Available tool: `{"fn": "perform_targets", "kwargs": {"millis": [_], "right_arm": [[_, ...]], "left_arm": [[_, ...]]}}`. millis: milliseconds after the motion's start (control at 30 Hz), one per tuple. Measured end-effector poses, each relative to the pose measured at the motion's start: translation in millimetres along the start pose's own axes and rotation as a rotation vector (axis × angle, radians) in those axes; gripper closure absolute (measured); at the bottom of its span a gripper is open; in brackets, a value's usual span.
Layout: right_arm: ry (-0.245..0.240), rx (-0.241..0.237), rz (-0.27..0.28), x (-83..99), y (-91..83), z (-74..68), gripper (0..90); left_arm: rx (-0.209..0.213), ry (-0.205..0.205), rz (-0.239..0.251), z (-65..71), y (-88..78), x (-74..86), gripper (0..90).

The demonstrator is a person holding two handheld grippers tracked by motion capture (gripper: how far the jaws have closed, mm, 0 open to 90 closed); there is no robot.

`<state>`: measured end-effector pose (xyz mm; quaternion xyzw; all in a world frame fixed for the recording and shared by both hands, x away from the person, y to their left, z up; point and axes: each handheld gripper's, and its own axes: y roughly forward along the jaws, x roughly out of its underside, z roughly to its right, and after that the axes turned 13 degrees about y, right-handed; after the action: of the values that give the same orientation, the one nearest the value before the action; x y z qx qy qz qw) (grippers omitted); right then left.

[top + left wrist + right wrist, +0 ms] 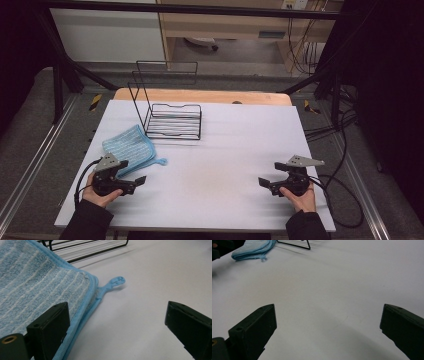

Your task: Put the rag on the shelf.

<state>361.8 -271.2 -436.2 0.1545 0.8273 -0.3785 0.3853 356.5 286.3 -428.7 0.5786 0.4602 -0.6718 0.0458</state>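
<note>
Left gripper (134,183) is hovering, jaws released, beside the folded blue cloth (129,146) on the surface (right gripper (267,182) idling, also released), likely approaching; next, pinching its near hem.

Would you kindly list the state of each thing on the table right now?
Blue cloth: folded, flat on the table, loop free.
Wire rack: upright, empty.
Left gripper: open, holding nothing, beside the cloth.
Right gripper: open, holding nothing, over bare table.
</note>
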Motion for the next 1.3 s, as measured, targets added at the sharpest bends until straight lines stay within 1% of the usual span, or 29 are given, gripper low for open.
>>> {"fn": "perform_targets", "kwargs": {"millis": [267, 400, 567, 600, 933, 1000, 1033, 1067, 1100, 1133, 1167, 1200, 1233, 1300], "right_arm": [[-0.002, -0.001, 0.001, 0.1, -0.5, -0.4, 1.4], [-0.002, 0.001, 0.000, 0.0, -0.5, -0.4, 1.4], [-0.002, 0.007, -0.001, -0.2, 0.2, -0.5, 1.5], [-0.002, 0.007, -0.004, -0.1, 0.0, -0.8, 1.5], [-0.008, 0.008, -0.008, 0.2, 0.9, -1.0, 1.4], [-0.008, 0.009, -0.007, 0.2, 1.0, -0.9, 1.4], [-0.008, 0.009, -0.007, 0.2, 1.0, -0.9, 1.4], [-0.008, 0.010, -0.010, 0.2, 1.1, -0.8, 1.4], [-0.006, 0.011, -0.011, 0.3, 1.2, -1.0, 1.4], [-0.009, 0.011, -0.011, 0.2, 1.3, -0.8, 1.4], [-0.006, 0.011, -0.010, 0.3, 1.6, -0.9, 1.4], [-0.007, 0.012, -0.010, 0.3, 1.7, -0.8, 1.4], [-0.006, 0.012, -0.013, 0.3, 1.8, -0.9, 1.4], [-0.002, 0.013, -0.017, 0.6, 2.1, -1.2, 1.4]], "left_arm": [[0.002, 0.008, -0.008, 0.9, 0.9, -4.1, 6.0], [0.002, 0.004, -0.008, 0.9, 0.5, -5.7, 6.0], [-0.002, 0.004, -0.019, 1.3, -0.6, -9.1, 6.5], [-0.002, 0.000, -0.014, 1.5, -0.9, -9.9, 6.6], [-0.010, -0.004, -0.016, -2.1, -1.3, -23.1, 7.6], [-0.015, 0.000, -0.029, -5.5, -0.3, -28.7, 8.4], [-0.015, 0.000, -0.029, -5.5, -0.3, -28.7, 8.9], [-0.031, 0.003, -0.043, -8.2, 1.6, -32.6, 9.3], [-0.031, 0.003, -0.043, -8.2, 1.6, -32.6, 9.7], [-0.043, 0.004, -0.063, -12.2, 4.5, -35.4, 10.5], [-0.043, 0.004, -0.063, -12.2, 4.5, -35.4, 11.7], [-0.049, -0.009, -0.073, -15.9, 8.5, -36.8, 12.8], [-0.049, -0.009, -0.073, -15.9, 8.5, -36.8, 13.8], [-0.060, -0.021, -0.102, -20.8, 16.9, -37.1, 16.2]]}}
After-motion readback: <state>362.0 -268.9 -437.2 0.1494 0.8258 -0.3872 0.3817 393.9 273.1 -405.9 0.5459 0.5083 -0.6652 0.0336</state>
